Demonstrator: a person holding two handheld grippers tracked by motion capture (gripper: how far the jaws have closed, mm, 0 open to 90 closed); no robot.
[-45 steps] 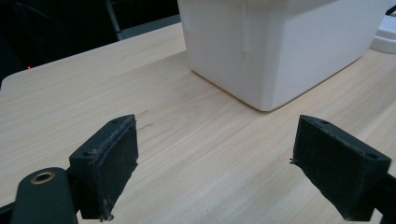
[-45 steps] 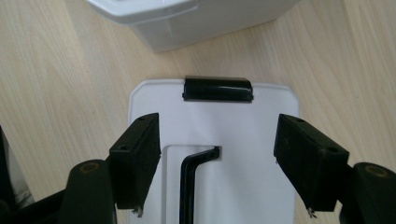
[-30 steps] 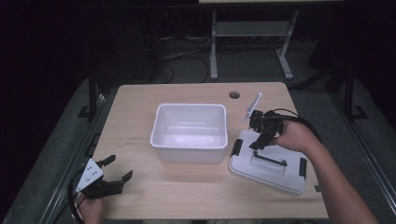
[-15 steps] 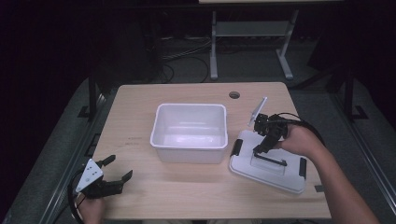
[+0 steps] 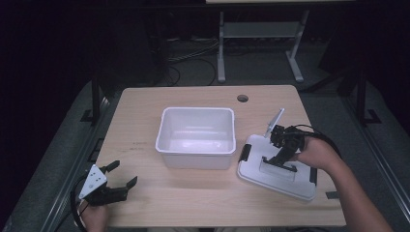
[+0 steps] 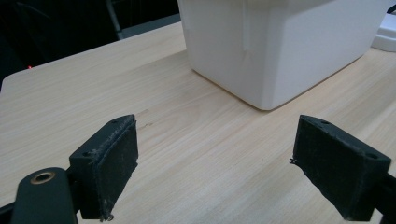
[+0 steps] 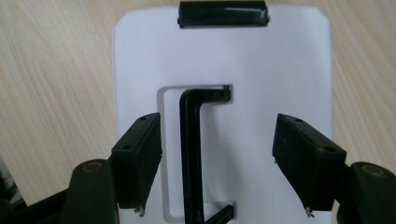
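Right gripper view: right gripper (image 7: pixel 219 170) jaws wide apart over the white lid (image 7: pixel 261 70), straddling its black handle (image 7: pixel 191 154) without touching it; nothing gripped. Handle's lower end cut off by the frame; black latch (image 7: pixel 223 13) at the lid's far edge. High view: lid (image 5: pixel 295 186) lies flat near the table's (image 5: pixel 145 111) right edge, just right of the white bin (image 5: pixel 198 137). Left gripper (image 5: pixel 118 186) wide open, empty, at the near-left corner, well apart from the bin, bare wood between.

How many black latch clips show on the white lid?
2 on the flat white plastic lid: one black latch clip on its left end, one on its right end by the person's wrist. More may be hidden.
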